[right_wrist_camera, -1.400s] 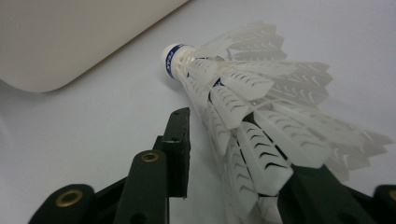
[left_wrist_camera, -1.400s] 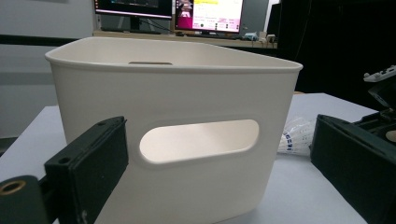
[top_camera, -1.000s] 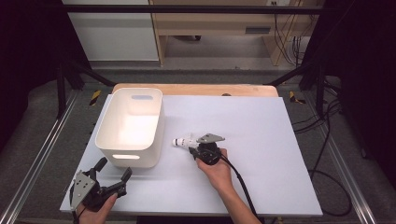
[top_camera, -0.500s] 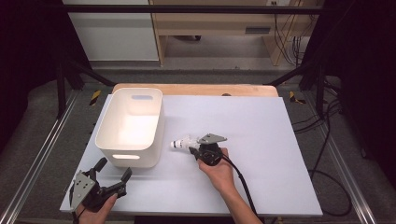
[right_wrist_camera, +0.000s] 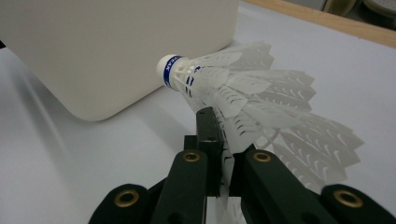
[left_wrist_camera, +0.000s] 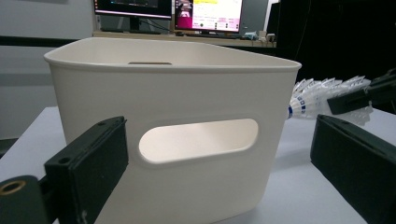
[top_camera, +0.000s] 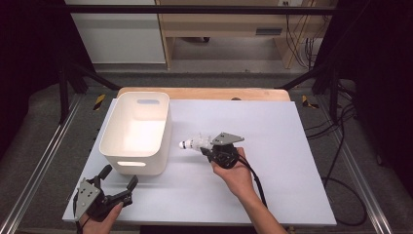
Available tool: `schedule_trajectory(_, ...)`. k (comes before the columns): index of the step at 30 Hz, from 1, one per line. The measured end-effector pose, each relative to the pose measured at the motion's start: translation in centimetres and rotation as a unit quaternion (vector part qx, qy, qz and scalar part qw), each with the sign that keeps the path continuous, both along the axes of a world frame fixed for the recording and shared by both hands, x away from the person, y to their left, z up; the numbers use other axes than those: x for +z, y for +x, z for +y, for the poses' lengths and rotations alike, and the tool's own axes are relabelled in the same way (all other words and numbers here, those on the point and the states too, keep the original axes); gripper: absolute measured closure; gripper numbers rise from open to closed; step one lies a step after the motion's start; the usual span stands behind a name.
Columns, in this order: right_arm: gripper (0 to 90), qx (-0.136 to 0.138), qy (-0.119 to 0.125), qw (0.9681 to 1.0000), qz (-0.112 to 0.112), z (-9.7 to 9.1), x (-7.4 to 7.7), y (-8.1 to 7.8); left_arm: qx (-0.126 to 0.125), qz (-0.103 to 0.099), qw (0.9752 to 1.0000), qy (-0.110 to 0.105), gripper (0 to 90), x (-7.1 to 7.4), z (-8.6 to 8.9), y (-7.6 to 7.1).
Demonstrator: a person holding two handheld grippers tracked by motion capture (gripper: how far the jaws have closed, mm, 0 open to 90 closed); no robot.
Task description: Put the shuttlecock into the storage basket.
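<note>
Now | white bin (top_camera: 138, 131) empty | right gripper (top_camera: 207, 147) fingers pinch shuttlecock (top_camera: 194, 143) | left gripper (top_camera: 118, 183) fingers wide

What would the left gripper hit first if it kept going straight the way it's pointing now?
Most likely the white bin: the open left gripper looks straight at its near wall and handle slot, with bare table between.

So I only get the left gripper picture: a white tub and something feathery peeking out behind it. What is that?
Observer: A shuttlecock, pinched by its feathers in the right gripper.
Operator: Is it over the tub yet?
Observer: No. From above it sits beside the white tub, cork end pointing at the tub's wall.
Operator: Anything inside the tub?
Observer: The high view shows it empty. The left gripper hovers open near the table's front corner.
</note>
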State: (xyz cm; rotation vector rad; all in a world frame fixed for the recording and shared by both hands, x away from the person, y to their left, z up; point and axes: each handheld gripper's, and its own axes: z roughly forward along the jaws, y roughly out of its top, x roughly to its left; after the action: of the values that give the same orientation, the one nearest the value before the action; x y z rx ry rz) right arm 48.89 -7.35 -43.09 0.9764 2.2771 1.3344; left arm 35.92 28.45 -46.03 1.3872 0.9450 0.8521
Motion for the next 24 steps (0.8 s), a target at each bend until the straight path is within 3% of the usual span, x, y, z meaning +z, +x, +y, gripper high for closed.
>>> schedule_trajectory(11,89.3,-0.004,-0.008,0.9993,-0.037,-0.5,5.2,0.6,0.0,0.0,1.0,-0.001,4.4,0.0,0.0,0.0)
schedule_trajectory(24,89.4,0.009,-0.019,0.9981,-0.058,2.2,11.0,3.0,-0.005,-0.001,1.0,0.004,4.3,0.0,-0.2,0.1)
